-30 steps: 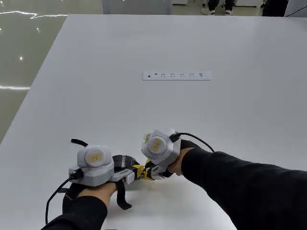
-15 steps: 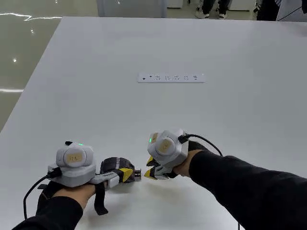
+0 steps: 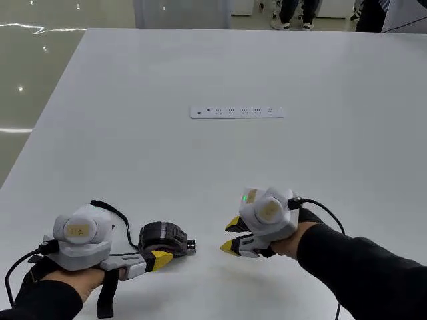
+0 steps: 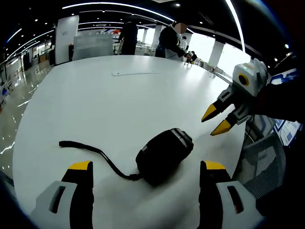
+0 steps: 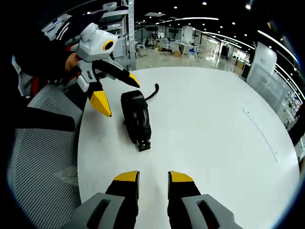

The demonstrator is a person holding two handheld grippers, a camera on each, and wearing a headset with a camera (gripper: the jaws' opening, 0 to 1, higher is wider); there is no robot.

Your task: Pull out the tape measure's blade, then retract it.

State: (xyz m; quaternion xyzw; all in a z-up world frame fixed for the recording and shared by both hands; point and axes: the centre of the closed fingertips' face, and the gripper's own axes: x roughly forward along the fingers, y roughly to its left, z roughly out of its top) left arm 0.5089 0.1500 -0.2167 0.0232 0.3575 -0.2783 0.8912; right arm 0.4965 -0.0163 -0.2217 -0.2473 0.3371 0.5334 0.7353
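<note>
The black tape measure (image 3: pixel 165 235) lies on the white table (image 3: pixel 200 160), its blade fully in and only the metal hook (image 5: pixel 144 144) showing at its front. A black wrist strap (image 4: pixel 90 150) trails from it. My left gripper (image 3: pixel 157 248) stands open at the lower left. The case (image 4: pixel 164 153) lies between its wide-spread jaws, touching neither. My right gripper (image 3: pixel 231 235) hovers a short way right of the hook, open with a narrow gap and nothing in it (image 5: pixel 153 175). In the left gripper view the right gripper (image 4: pixel 215 120) points in from the right.
A white power strip (image 3: pixel 236 112) lies flat mid-table, well beyond both grippers. The table's left edge (image 3: pixel 47 113) drops to a shiny floor. A mesh chair (image 5: pixel 38 157) stands close to the near edge. People stand past the far end.
The right gripper has drawn away to the right from the tape measure's hook and opened slightly. The left gripper has slid back left, leaving the case resting on the table.
</note>
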